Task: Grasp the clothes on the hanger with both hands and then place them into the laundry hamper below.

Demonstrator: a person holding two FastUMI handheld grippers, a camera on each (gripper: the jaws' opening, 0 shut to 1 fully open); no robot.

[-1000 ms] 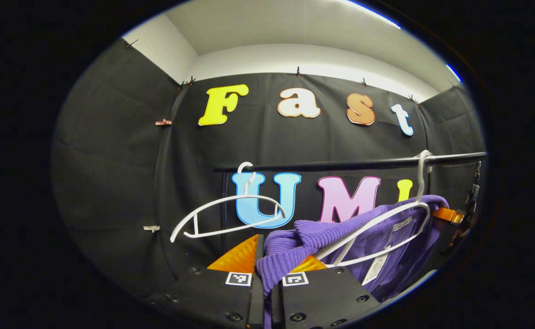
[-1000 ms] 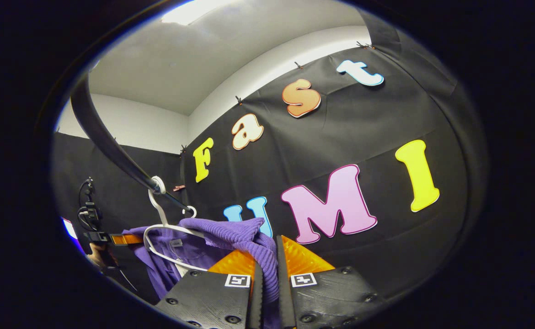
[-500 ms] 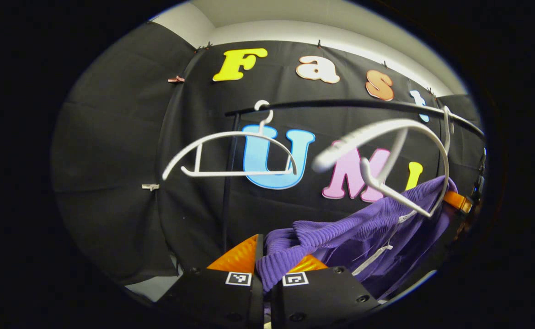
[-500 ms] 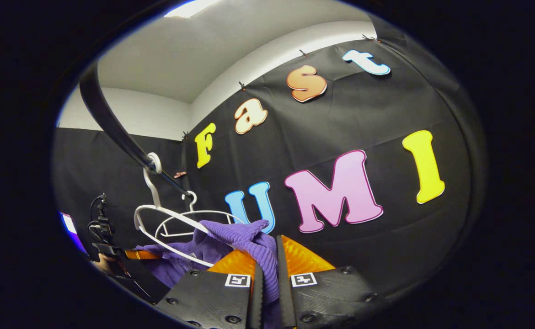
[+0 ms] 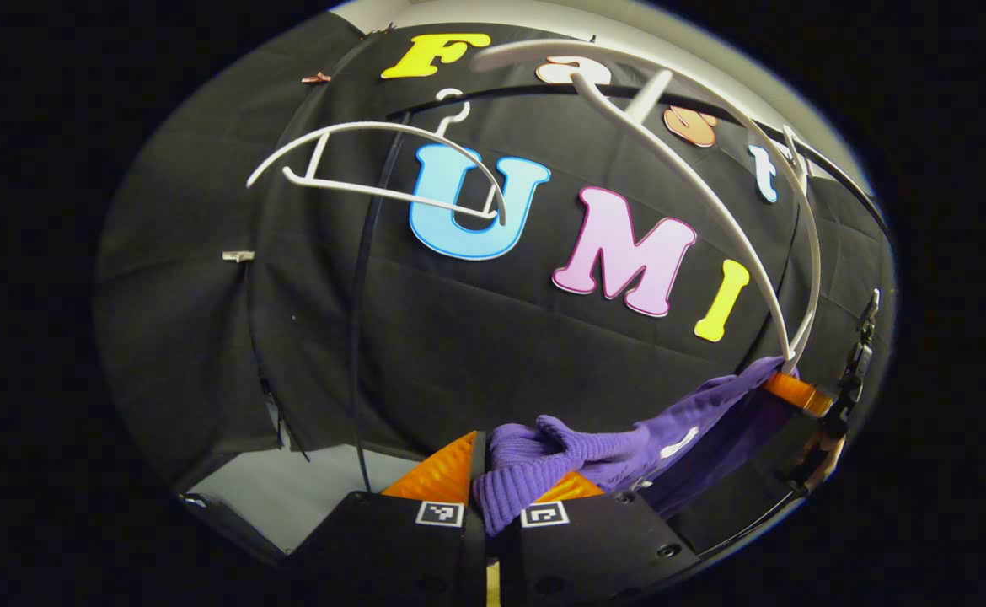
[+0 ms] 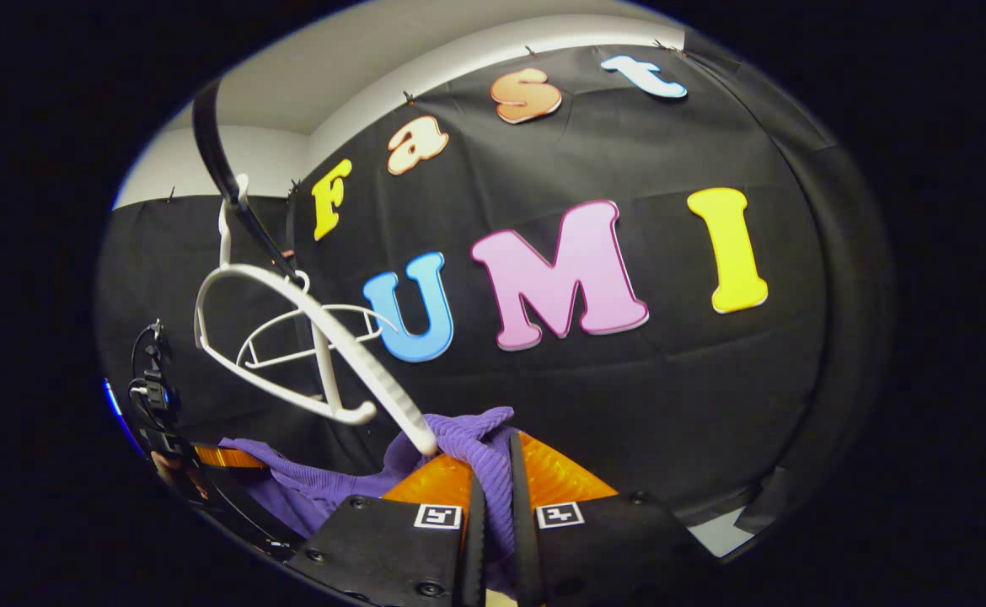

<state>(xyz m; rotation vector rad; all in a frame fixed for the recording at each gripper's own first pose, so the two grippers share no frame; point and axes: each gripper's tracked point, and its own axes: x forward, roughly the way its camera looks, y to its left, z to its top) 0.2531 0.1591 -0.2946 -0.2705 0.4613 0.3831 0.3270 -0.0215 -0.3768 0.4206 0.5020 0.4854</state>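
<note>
A purple knit garment (image 5: 628, 443) stretches between the two grippers, below its white hanger (image 5: 712, 194). In the left gripper view my left gripper (image 5: 493, 497) is shut on a bunched purple edge, and the cloth runs right to the other gripper (image 5: 796, 392). In the right gripper view my right gripper (image 6: 493, 497) is shut on the garment (image 6: 468, 443), which trails left toward the far gripper (image 6: 206, 459). The white hanger (image 6: 316, 337) hangs bare from the black rail (image 6: 215, 160), its near tip touching the cloth.
A second empty white hanger (image 5: 375, 160) hangs farther along the rail (image 5: 611, 93); it is also in the right gripper view as a hanger (image 6: 308, 333) behind the first. A black upright post (image 5: 362, 287) stands by the wall. Pale floor (image 5: 291, 497) lies below.
Both grippers have dropped with the purple garment; it has slid off the white hanger, which now hangs bare above. The rail and hangers have risen in both views.
</note>
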